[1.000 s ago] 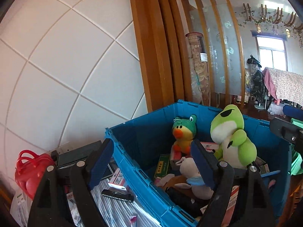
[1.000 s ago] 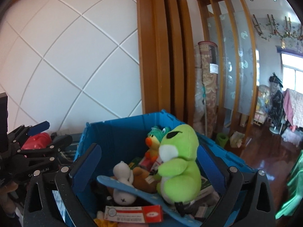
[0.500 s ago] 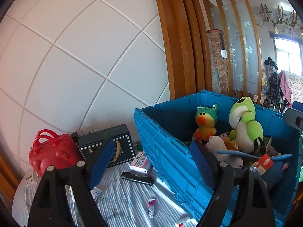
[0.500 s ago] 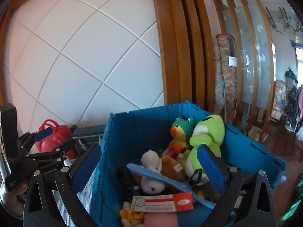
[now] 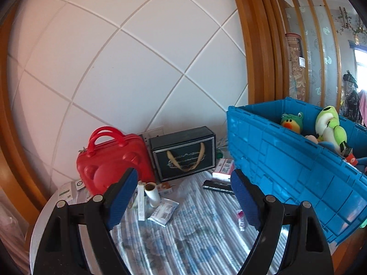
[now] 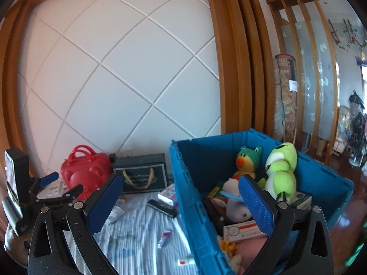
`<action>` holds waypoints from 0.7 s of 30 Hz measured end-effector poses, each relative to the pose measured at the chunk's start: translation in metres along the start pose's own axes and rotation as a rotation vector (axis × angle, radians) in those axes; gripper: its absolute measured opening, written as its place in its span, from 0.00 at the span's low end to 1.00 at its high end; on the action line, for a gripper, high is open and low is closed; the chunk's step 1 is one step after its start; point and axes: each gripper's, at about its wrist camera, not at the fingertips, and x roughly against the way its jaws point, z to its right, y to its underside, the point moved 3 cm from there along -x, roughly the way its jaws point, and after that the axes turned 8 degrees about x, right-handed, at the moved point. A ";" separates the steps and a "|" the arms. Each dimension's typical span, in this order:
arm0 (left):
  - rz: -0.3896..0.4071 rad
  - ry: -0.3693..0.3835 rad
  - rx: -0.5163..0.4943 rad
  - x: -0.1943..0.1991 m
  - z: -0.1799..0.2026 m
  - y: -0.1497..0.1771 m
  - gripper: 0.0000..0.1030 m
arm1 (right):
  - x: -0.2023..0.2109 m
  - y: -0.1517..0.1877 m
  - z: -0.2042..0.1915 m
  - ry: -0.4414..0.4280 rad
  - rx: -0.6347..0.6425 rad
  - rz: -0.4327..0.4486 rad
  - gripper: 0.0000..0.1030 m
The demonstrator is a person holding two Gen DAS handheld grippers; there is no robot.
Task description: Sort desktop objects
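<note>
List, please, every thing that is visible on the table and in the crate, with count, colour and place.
crate: 1, blue, table's right side
frog plush: 1, green, in crate
duck plush: 1, orange with green hood, in crate, left of frog plush
rabbit plush: 1, white, in crate
case: 1, red, against wall
gift box: 1, black, right of case
small tube: 1, pink, on tablecloth
left gripper: open, empty
right gripper: open, empty

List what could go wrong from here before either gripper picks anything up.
The small tube lies close beside the blue bin, so the open left gripper may bump the wall. The loose packets, roll and boxes overlap; one grasp might drag neighbours. The bin is crowded with plush toys, so added items could spill.
</note>
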 end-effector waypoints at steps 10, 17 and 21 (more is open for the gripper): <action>-0.025 -0.015 0.005 0.005 -0.047 0.030 0.81 | 0.000 0.017 -0.050 -0.002 -0.021 -0.058 1.00; 0.014 0.016 0.004 0.026 -0.020 0.051 0.81 | 0.016 0.041 -0.058 0.075 -0.006 -0.083 1.00; 0.015 0.053 -0.036 0.046 0.018 0.065 0.81 | 0.030 0.065 -0.052 0.073 -0.015 -0.120 1.00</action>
